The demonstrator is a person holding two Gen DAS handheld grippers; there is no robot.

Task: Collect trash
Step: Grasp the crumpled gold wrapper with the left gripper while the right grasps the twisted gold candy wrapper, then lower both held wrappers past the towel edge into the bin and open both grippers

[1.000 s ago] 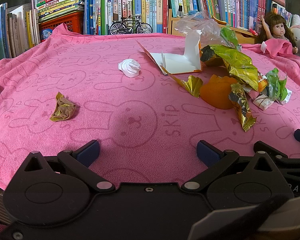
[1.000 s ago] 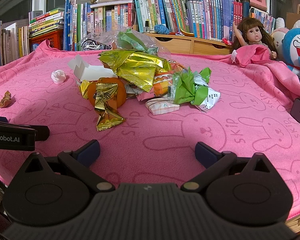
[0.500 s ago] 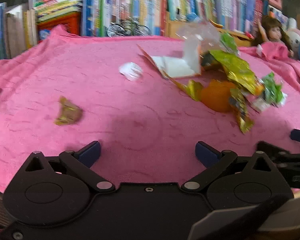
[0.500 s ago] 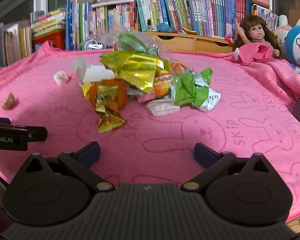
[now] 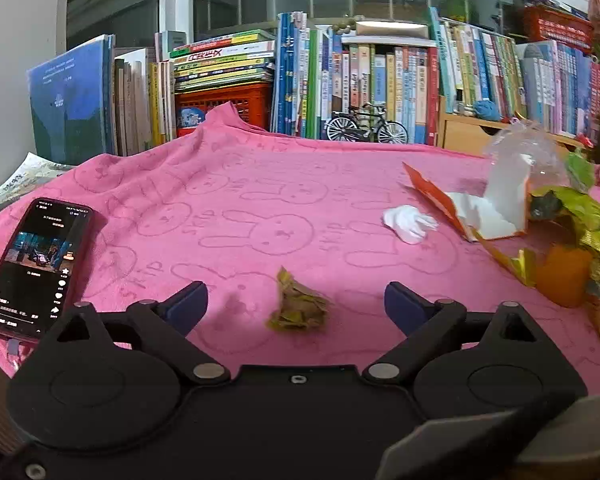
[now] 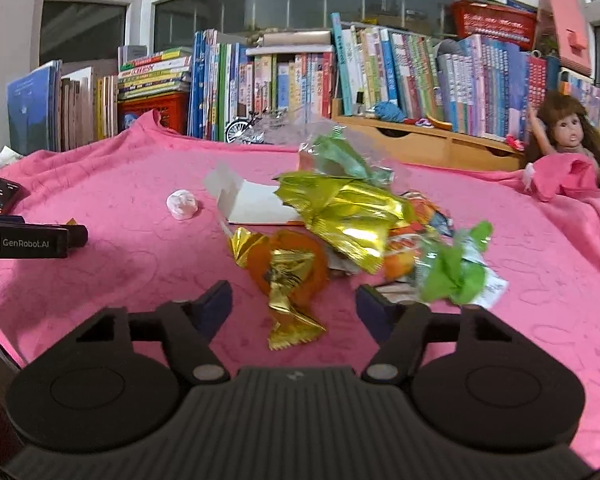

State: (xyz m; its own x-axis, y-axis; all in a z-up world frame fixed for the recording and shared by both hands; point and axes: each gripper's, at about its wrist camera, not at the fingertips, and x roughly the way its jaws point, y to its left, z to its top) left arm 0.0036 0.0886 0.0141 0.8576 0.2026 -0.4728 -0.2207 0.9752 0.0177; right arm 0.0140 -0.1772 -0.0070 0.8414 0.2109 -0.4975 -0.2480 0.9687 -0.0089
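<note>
Cloth: pink bunny-print towel covers the whole table, books lined up behind it
Trash pile: shiny gold and green wrappers heaped with an opened white carton, right of centre on the cloth
Phone: screen lit, lying at the cloth's left edge
Right gripper: jaws closing, not pinching yet, crinkled gold wrapper sits between them
Left gripper: jaws wide but closing, brownish crumpled wrapper between them, untouched
Tissue ball: white wad just left of the carton
</note>
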